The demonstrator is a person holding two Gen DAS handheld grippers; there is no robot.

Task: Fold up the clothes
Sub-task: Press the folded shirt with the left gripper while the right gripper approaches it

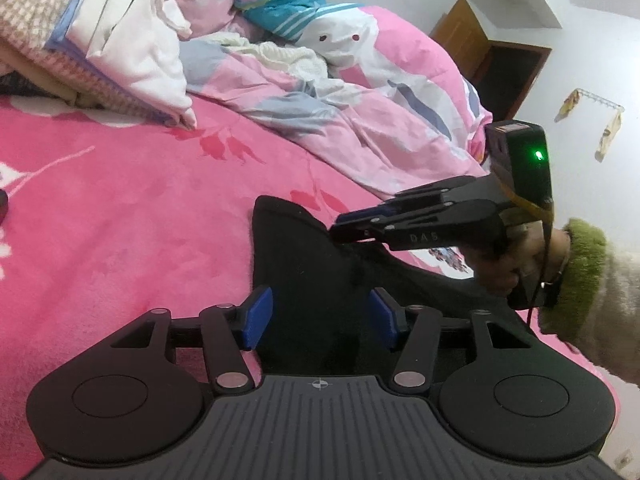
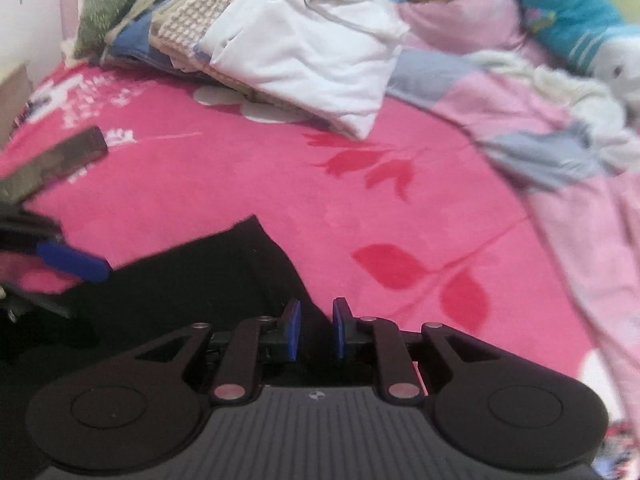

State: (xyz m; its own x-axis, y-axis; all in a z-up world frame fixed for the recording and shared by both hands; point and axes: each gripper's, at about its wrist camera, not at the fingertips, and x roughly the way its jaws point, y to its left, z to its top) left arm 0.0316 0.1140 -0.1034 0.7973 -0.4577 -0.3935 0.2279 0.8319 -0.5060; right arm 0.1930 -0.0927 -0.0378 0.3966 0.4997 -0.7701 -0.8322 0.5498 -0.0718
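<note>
Bed (image 1: 120,208) with pink floral cover fills both views. Pink patterned quilt (image 1: 360,92) along far right side. Stack of folded clothes (image 1: 120,40) at far left, white piece on top. Black garment (image 1: 312,264) lies flat on the near part of the bed, one corner pointing far.

Left gripper (image 1: 320,316): jaws apart over the garment, pads not pressing it; released. Right gripper (image 2: 316,330): jaws a narrow gap apart, nothing between; released, at garment's right edge. In left wrist view its body reads "DAS"; green light lit. Hand (image 1: 508,264) in green-cuffed sleeve (image 1: 584,276) holds it.
</note>
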